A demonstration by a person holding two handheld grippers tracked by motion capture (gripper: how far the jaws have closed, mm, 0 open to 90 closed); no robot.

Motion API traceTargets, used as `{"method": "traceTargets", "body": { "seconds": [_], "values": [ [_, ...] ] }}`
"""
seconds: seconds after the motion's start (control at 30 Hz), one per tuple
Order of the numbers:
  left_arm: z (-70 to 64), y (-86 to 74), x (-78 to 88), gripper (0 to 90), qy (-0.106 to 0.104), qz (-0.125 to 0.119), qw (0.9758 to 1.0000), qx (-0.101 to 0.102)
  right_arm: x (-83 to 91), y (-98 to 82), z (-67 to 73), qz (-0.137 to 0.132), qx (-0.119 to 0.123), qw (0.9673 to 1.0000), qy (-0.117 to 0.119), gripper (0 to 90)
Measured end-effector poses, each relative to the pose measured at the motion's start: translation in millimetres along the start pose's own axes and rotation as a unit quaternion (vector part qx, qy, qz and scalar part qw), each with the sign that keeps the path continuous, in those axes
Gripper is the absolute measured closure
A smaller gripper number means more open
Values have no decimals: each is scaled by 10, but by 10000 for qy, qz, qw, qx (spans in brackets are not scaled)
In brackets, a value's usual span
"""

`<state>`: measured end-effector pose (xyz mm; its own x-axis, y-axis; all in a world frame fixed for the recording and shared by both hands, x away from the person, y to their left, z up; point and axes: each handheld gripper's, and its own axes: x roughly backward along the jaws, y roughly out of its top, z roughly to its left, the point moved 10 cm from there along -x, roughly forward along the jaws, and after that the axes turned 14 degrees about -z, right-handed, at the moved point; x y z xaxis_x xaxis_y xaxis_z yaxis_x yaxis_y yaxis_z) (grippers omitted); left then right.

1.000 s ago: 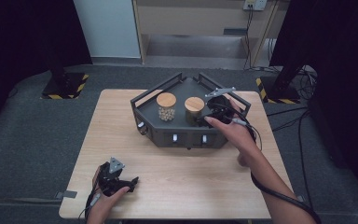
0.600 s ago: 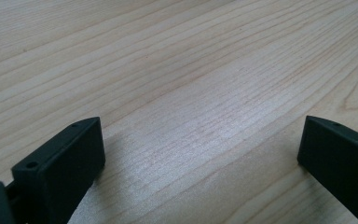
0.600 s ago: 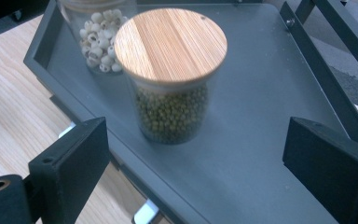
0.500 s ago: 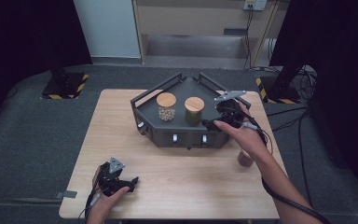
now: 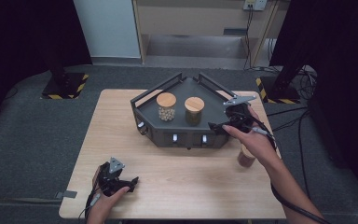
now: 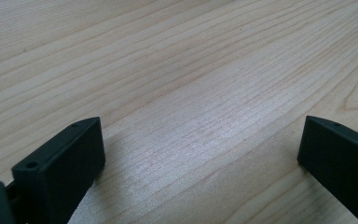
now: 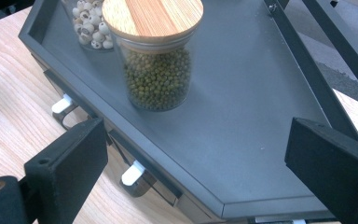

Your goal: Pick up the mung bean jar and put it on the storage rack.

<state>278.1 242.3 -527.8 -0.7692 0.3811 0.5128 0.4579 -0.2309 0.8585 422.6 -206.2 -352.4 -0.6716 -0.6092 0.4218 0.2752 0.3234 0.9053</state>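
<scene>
A dark tray stands at the middle back of the table. On it are a jar of white beans and a jar of green beans, both with wooden lids. My right gripper hovers over the tray's right front corner, open; its jaws have just been opening with nothing between them. In the right gripper view the green bean jar stands ahead of the gripper, well clear of the fingers. My left gripper rests open on the table's front left, over bare wood.
A third jar with brown contents stands on the table right of the tray, partly behind the right hand. White-handled drawers line the tray's front face. Black rails rim the tray's back sides. Grey floor surrounds the table.
The right gripper has drawn back to the right, away from the green bean jar, toward the tray's right corner. The left gripper has stayed put.
</scene>
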Motion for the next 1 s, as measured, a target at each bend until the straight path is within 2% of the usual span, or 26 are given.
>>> {"method": "traceTargets", "body": {
  "seconds": [0.2,0.43,1.0],
  "values": [
    [0,0,0,0,1,-1,10000,0,80,-71,-4,31,15,10000,-37,58],
    [-1,0,0,0,5,-1,10000,1,193,-192,-47,21,-84,9999,-96,58],
    [-1,0,0,0,4,-2,10000,2,455,-471,-231,66,-215,9993,-314,43]
  ]
}}
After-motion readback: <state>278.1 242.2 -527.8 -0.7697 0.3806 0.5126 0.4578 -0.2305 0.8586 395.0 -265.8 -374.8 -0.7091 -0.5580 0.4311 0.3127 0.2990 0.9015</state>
